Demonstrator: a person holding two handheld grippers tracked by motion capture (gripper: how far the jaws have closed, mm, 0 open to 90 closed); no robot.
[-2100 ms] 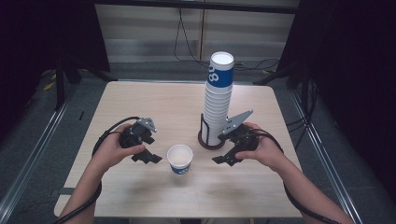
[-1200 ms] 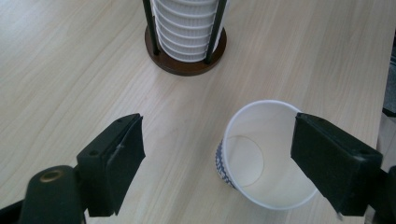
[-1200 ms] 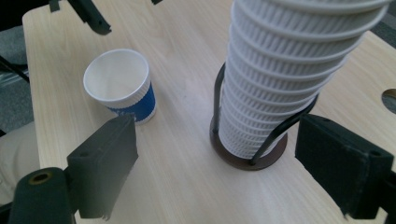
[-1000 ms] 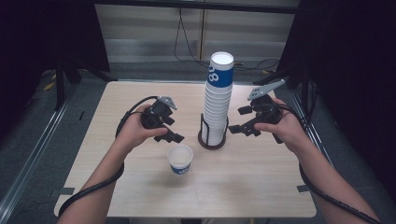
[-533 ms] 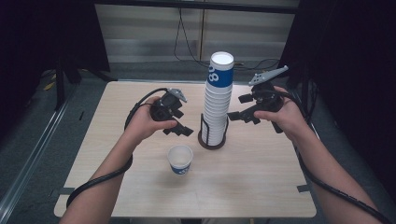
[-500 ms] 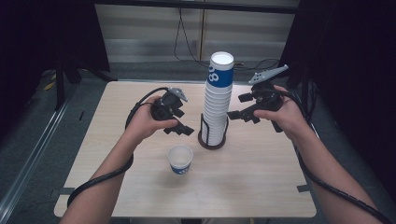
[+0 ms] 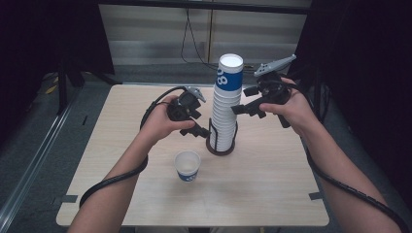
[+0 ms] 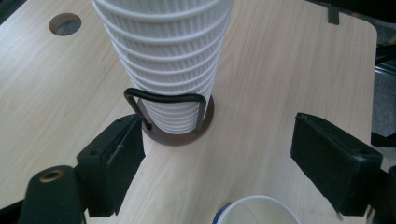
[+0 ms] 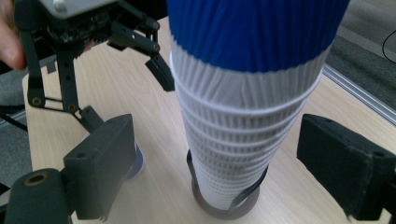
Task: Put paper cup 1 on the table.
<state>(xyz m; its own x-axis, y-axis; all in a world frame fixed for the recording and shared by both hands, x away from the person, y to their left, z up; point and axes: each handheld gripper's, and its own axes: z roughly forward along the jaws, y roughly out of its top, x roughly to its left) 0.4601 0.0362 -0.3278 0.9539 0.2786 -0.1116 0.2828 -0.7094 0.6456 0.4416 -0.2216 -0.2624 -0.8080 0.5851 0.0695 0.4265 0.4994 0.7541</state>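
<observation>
A tall stack of upturned white ribbed cups [image 7: 226,107] [image 8: 163,56] [image 9: 247,93], its top cup blue, stands in a black wire holder on a round brown base [image 7: 221,148] [image 8: 177,137] at mid-table. One white and blue cup [image 7: 187,165] [image 8: 257,212] stands upright in front of it. My left gripper [image 7: 200,122] [image 8: 222,163] is open, low beside the stack's left side, with its jaws wide apart. My right gripper [image 7: 243,100] [image 9: 229,172] is open and higher up, its jaws either side of the stack's upper part without touching it.
The light wooden table [image 7: 272,165] has a round hole [image 8: 65,23] and tape marks at its edges [image 7: 316,195]. Cables trail from both grippers over its front. Dark curtains and a floor rail [image 7: 34,160] surround it.
Both hands have risen and moved away from the single cup towards the stack. The left gripper now sits by its lower part, the right by its upper part. Jaws stay wide.
</observation>
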